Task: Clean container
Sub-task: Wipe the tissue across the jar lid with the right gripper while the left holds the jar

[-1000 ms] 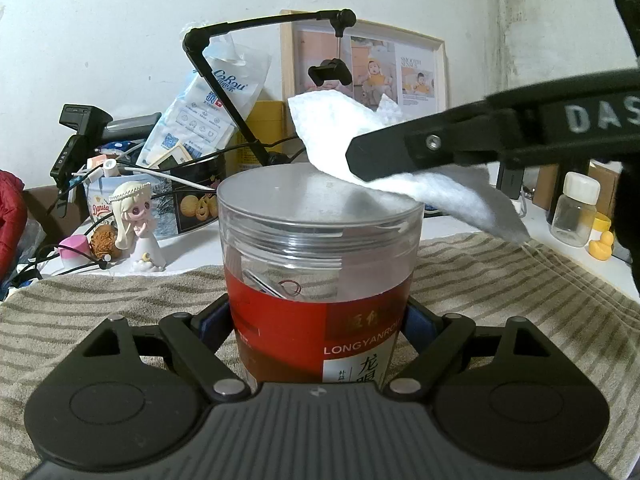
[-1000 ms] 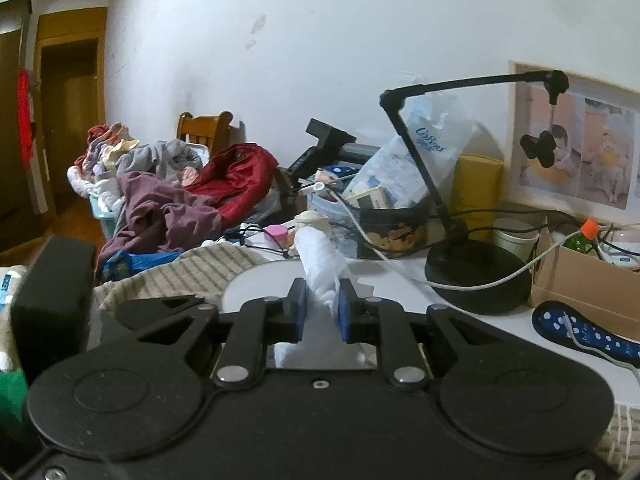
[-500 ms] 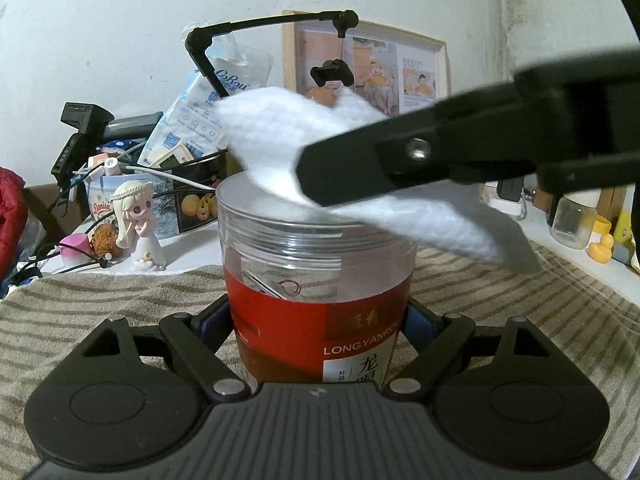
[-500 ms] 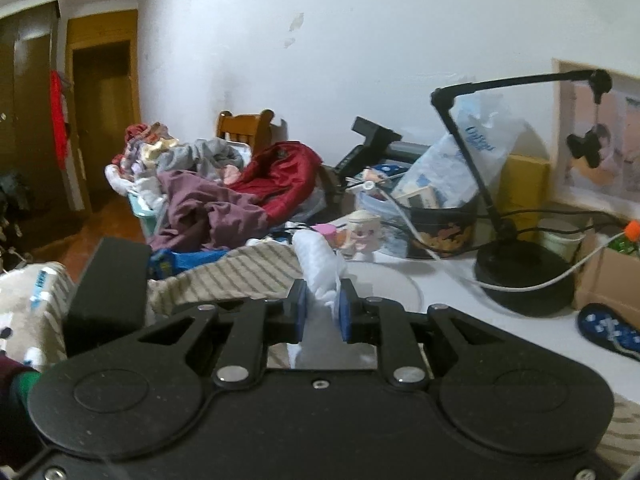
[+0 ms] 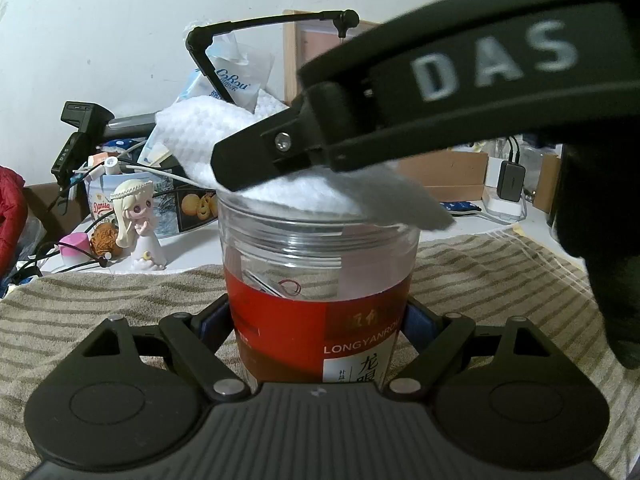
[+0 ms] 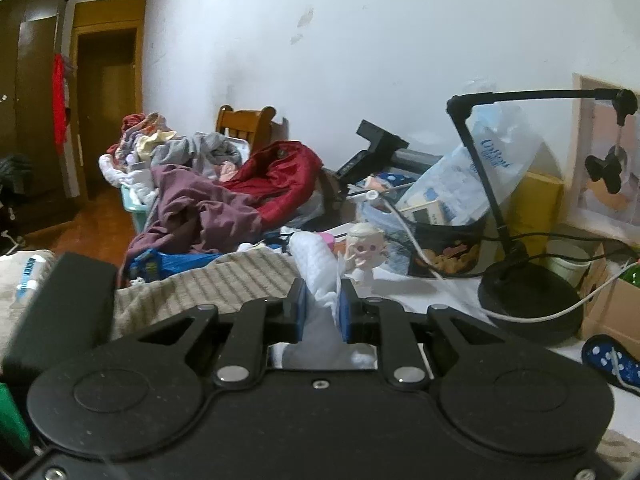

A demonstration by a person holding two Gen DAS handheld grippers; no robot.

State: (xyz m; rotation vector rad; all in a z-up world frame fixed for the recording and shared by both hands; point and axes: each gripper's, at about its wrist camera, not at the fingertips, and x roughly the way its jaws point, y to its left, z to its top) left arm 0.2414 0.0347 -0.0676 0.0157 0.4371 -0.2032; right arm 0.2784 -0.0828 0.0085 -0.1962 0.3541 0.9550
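Note:
A clear plastic container (image 5: 318,280) with a red label stands upright on the striped towel (image 5: 100,300), and my left gripper (image 5: 319,322) is shut on its lower part. In the left wrist view my right gripper (image 5: 240,168) reaches in from the upper right, over the container's open mouth. It is shut on a white tissue (image 5: 208,132) that drapes across the rim. From the right wrist camera, the same tissue (image 6: 316,268) is pinched between the blue pads (image 6: 301,312) of the right gripper (image 6: 322,312); the container is hidden there.
Behind the container stand a doll figurine (image 5: 138,224), a biscuit tin (image 5: 188,208), a black desk lamp arm (image 5: 248,28) and a tissue pack (image 5: 236,80). Cardboard boxes (image 5: 444,168) sit at the right. A heap of clothes (image 6: 208,200) and a wooden chair (image 6: 246,124) lie to the left.
The right gripper has carried the tissue leftward and closer, from beside the container's right rim to over its mouth. The left gripper and container have stayed put.

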